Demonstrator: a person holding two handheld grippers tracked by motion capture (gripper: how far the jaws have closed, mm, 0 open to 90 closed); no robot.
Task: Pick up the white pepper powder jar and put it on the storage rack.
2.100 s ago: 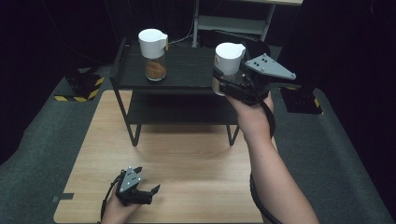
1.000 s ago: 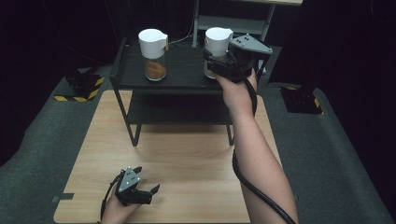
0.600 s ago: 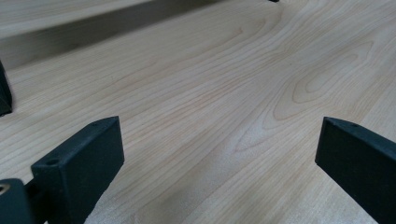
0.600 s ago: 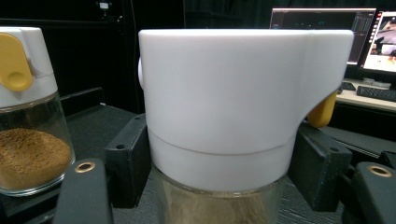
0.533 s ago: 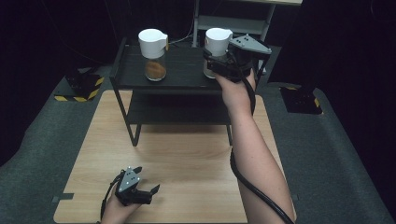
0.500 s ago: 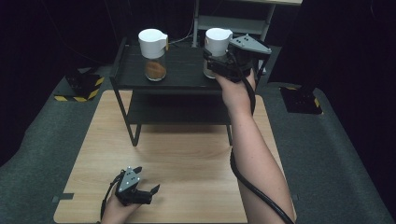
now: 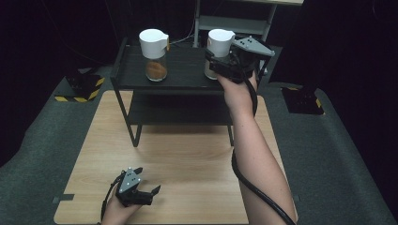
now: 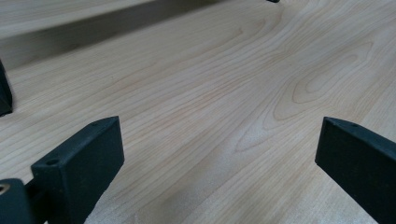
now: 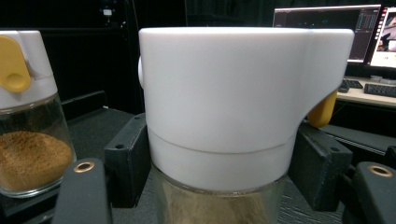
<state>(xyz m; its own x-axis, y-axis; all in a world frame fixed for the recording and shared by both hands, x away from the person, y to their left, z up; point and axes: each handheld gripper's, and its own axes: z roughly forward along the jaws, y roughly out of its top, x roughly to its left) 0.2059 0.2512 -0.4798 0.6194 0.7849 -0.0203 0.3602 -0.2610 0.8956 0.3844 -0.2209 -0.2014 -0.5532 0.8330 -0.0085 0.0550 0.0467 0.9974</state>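
The right gripper (image 7: 217,69) is clamped on a glass jar with a tall white plastic lid (image 7: 217,47), one black jaw pressed on each side of it just under the lid. In the right gripper view the white lid (image 9: 233,102) rises straight up between the two jaws, a yellow tab pokes out at its right edge, and pale brown contents show through the glass below. The jar stands upright at the right end of the top board of a black two-tier metal shelf (image 7: 183,65), and the hand and forearm reach up to it from the near side of the table.

To the left of the right gripper, well apart from it on the same board, stands a second glass jar with a white lid and a yellow tab (image 7: 154,54), partly filled with orange-brown powder. The right gripper view shows that second jar (image 9: 28,116) at its left edge, also upright. Whether the held jar's base touches the board I cannot tell.

The left gripper (image 7: 149,193) rests low over the light wooden tabletop (image 7: 187,159) at the near left edge, far from the shelf and both jars. Its jaws stand wide apart with nothing between them; in the left gripper view bare wood grain (image 8: 210,107) lies between the two black jaws.
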